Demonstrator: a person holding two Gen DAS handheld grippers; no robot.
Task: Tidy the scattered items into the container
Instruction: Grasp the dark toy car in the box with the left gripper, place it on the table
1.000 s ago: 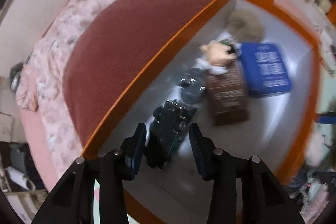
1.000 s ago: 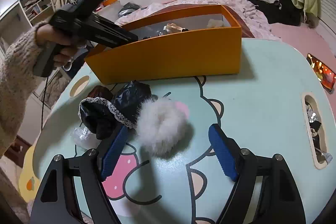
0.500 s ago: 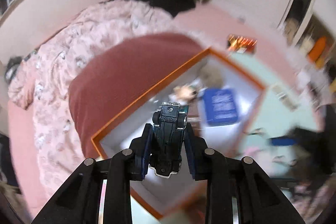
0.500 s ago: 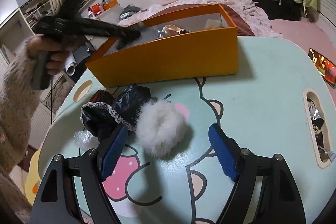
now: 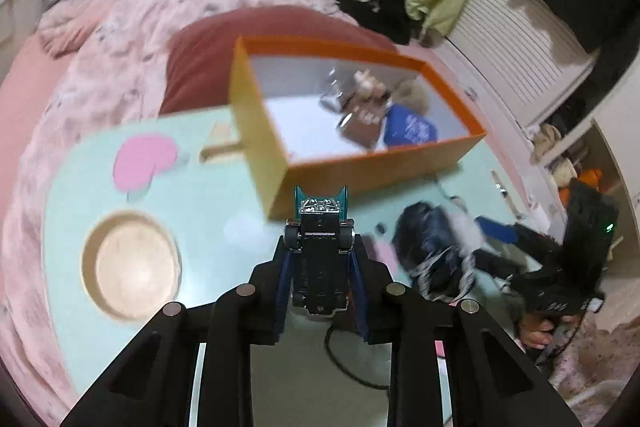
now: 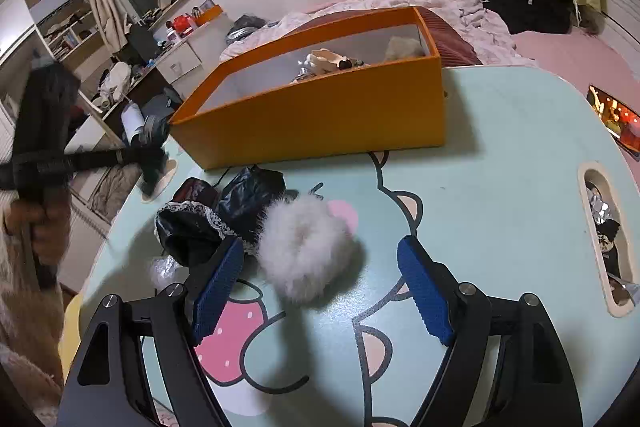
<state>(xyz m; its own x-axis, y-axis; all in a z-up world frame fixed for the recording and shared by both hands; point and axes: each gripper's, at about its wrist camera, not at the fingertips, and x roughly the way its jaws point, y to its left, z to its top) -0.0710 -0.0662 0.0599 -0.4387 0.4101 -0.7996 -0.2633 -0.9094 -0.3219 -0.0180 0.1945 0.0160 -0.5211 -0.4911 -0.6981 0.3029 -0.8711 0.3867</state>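
Here the orange box contents blur — toy car shows only its underside.

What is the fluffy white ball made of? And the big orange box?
The fluffy white ball looks like soft fur or feathers: fine wispy strands stick out all round. The orange box looks like stiff matte cardboard: thin flat walls, sharp corners, pale inside.
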